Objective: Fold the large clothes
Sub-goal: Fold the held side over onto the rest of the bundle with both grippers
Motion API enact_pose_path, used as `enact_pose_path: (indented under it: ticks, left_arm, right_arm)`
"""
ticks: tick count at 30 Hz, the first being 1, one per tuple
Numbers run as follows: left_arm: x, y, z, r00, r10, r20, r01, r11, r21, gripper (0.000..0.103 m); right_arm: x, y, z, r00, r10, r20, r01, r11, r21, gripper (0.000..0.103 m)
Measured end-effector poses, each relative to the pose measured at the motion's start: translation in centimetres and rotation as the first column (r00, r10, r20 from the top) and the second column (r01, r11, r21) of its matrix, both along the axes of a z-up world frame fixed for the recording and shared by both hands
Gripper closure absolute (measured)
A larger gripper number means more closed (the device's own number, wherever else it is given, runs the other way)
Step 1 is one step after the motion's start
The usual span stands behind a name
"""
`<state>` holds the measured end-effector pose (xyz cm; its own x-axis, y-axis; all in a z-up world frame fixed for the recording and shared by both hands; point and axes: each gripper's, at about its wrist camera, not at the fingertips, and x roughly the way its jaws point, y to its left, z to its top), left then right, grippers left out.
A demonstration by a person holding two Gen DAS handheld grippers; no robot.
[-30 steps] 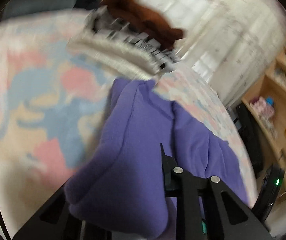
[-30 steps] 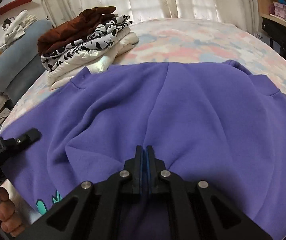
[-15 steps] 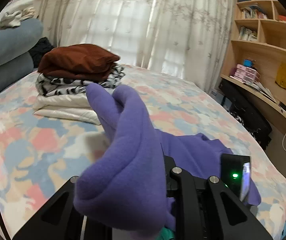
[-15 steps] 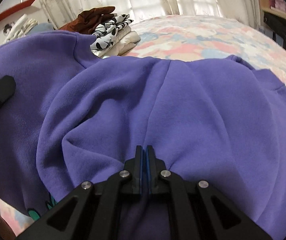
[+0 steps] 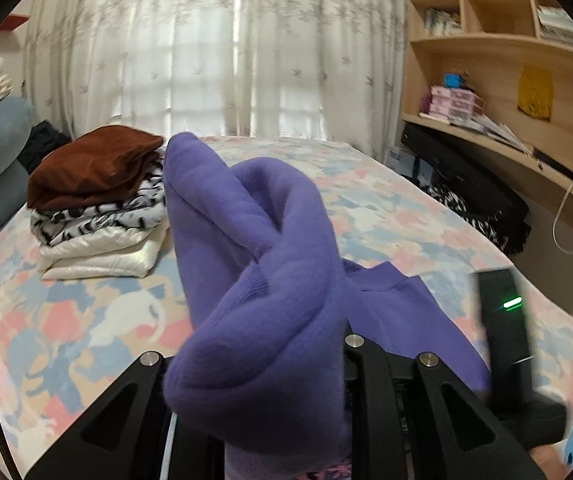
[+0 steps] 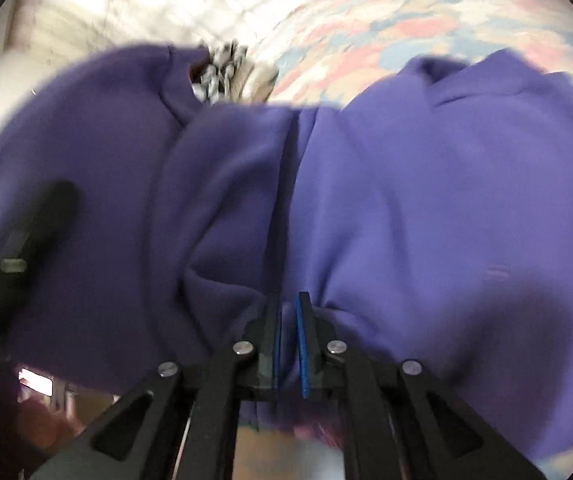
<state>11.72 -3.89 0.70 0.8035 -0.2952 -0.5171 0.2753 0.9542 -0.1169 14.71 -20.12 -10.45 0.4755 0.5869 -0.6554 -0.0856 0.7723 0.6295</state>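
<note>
Purple fleece — a sweatshirt [image 5: 262,280] — is bunched over the left gripper [image 5: 286,360], whose jaws are pinched on a thick fold raised above the floral bedspread [image 5: 66,320]. A stack of folded clothes [image 5: 98,204] is seen behind, near the curtains [image 5: 214,48]. From the right wrist, blurred, the sweatshirt [image 6: 426,208] is clamped narrowly by the right gripper [image 6: 288,320] — blue pads [image 6: 300,344] closed on a gather of cloth.

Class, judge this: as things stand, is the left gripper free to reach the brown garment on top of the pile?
Probably not: the left gripper is shut on the purple sweatshirt, which blocks its way to the brown garment.
</note>
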Motion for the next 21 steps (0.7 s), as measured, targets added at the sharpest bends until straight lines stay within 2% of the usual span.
enact_pose_path:
  ticks: [3,5,7,9,12,14,16,17,19,21]
  left_arm:
    - [-0.3,-3.3,0.1,0.999,-0.041,0.003,0.041,0.998,0.049,0.086]
    - [-0.7,-5.8,-0.1,0.997,-0.078,0.006,0.077,0.994,0.076,0.086]
    - [-1.0,-8.4,-0.9,0.993,-0.117,0.0,0.117,0.987,0.112,0.085]
    - [-1.4,-11.3,-2.6,0.987,-0.158,-0.02,0.159,0.976,0.15,0.085]
    - [-1.8,-15.4,-6.2,0.977,-0.201,-0.071,0.213,0.946,0.245,0.085]
    - [-2.2,-17.9,-8.8,0.97,-0.22,-0.105,0.242,0.915,0.323,0.085]
    - [-3.0,-19.2,-10.2,0.968,-0.234,-0.094,0.252,0.889,0.382,0.084]
    - [-3.4,-19.6,-10.2,0.967,-0.242,-0.076,0.252,0.883,0.396,0.081]
    - [-3.7,-19.5,-9.9,0.962,-0.262,-0.079,0.272,0.887,0.374,0.076]
    - [-3.4,-18.5,-9.5,0.952,-0.287,-0.106,0.306,0.902,0.304,0.06]
  right_arm:
    - [-2.2,-3.9,2.2,0.993,-0.104,0.057,0.109,0.99,-0.088,0.095]
    - [-3.4,-6.5,3.3,0.976,-0.197,0.096,0.21,0.966,-0.148,0.095]
    - [-4.8,-9.7,4.1,0.944,-0.305,0.125,0.324,0.929,-0.177,0.095]
    - [-5.8,-12.1,4.1,0.92,-0.37,0.132,0.389,0.903,-0.182,0.095]
    - [-7.0,-14.4,2.8,0.891,-0.441,0.112,0.455,0.858,-0.24,0.095]
    - [-8.1,-15.7,1.7,0.884,-0.459,0.084,0.465,0.849,-0.25,0.095]
    - [-8.4,-16.3,0.3,0.884,-0.465,0.047,0.461,0.852,-0.248,0.095]
    - [-8.9,-16.5,0.0,0.884,-0.466,0.036,0.459,0.853,-0.25,0.095]
    - [-8.4,-16.7,-0.7,0.888,-0.459,0.019,0.449,0.86,-0.24,0.095]
    - [-8.5,-16.9,-1.0,0.892,-0.452,0.01,0.442,0.866,-0.234,0.095]
